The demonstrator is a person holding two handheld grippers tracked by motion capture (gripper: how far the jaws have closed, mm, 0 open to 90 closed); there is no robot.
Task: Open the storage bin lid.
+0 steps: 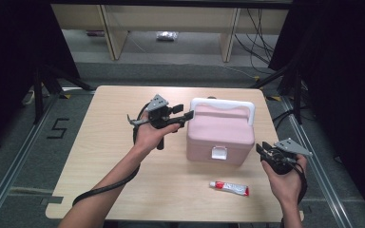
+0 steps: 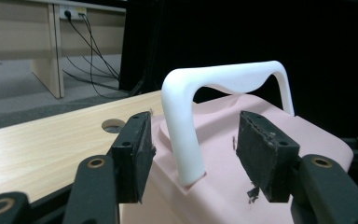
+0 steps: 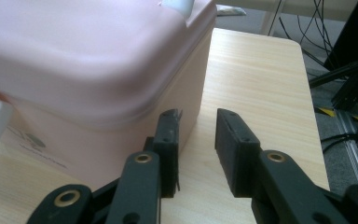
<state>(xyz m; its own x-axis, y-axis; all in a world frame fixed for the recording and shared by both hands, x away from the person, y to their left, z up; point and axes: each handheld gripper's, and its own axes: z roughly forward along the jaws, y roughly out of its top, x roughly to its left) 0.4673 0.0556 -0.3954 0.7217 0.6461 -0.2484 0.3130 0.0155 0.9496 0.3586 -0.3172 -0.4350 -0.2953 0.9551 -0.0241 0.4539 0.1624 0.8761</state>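
Two black two-jaw grippers, both spread, gripping nothing: right gripper (image 1: 264, 150) near, beside right wall of closed pink plastic box (image 1: 218, 137) at table centre; left gripper (image 1: 188, 116) farther, astride raised white handle (image 2: 191, 116), pads clear.

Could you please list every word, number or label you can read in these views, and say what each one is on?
"5": black mark on the floor, left of the table.
Print on the red and white tube: too small to read.
Small print on the pink box, low on its front in the right gripper view: too blurred to read.
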